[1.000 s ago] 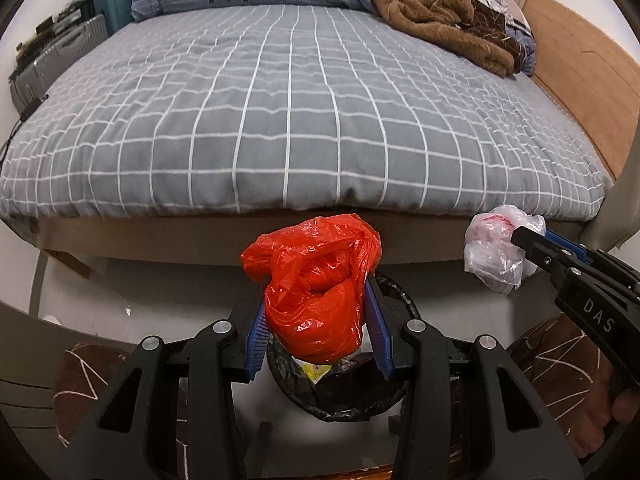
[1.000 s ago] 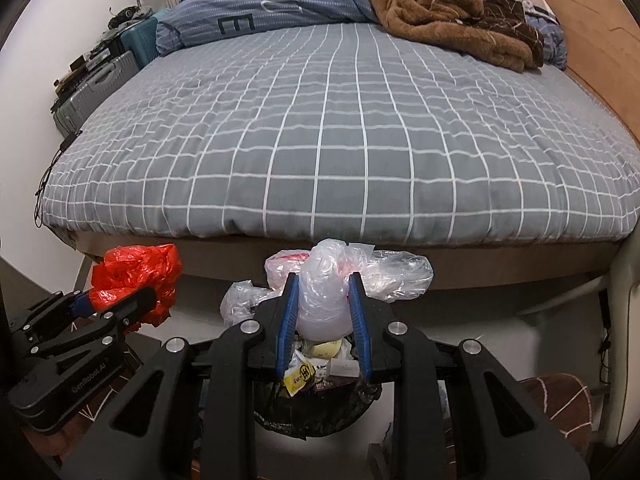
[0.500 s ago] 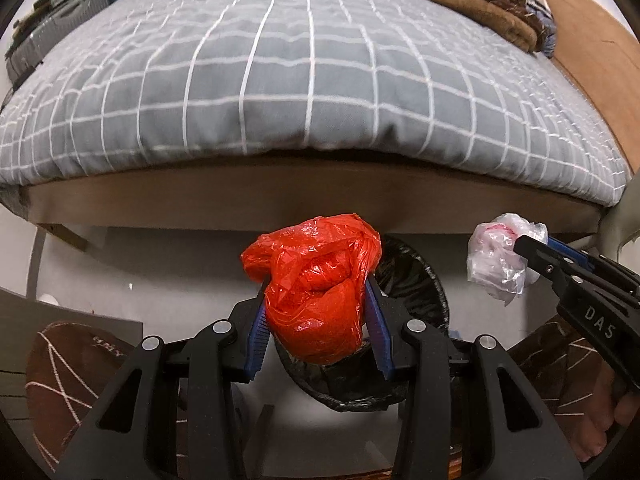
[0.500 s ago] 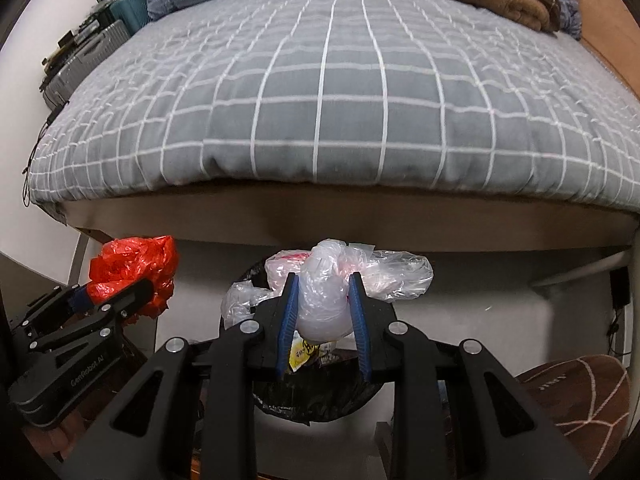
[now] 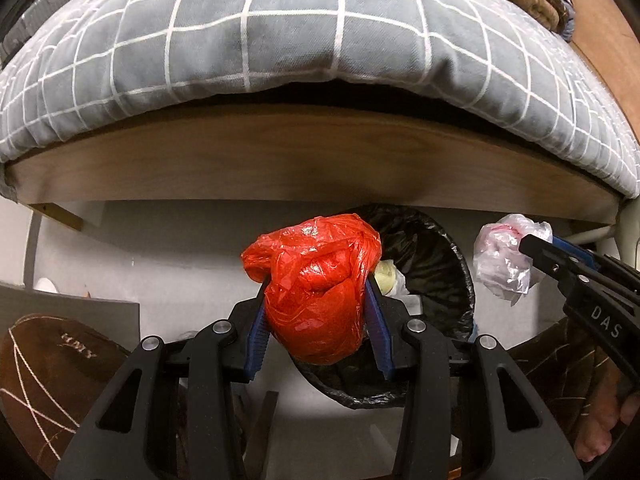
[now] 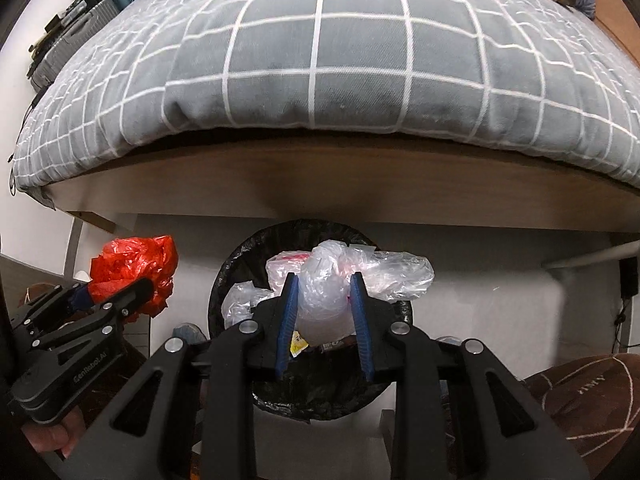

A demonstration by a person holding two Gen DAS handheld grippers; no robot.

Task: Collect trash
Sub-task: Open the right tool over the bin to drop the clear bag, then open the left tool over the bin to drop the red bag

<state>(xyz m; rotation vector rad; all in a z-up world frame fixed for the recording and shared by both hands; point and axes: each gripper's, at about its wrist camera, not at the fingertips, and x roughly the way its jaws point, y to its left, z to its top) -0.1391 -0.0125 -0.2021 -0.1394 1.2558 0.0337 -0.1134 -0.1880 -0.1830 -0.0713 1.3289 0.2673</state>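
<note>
Both tools dropped toward the bin (image 6: pixel 224 280), red bag (image 5: pixel 320 296) still clamped.

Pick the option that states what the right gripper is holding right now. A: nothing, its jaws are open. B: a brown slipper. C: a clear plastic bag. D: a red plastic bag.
C: in the right wrist view the right gripper is clamped on a clear plastic bag above the black-lined trash bin, while the red plastic bag sits in the left gripper.
</note>
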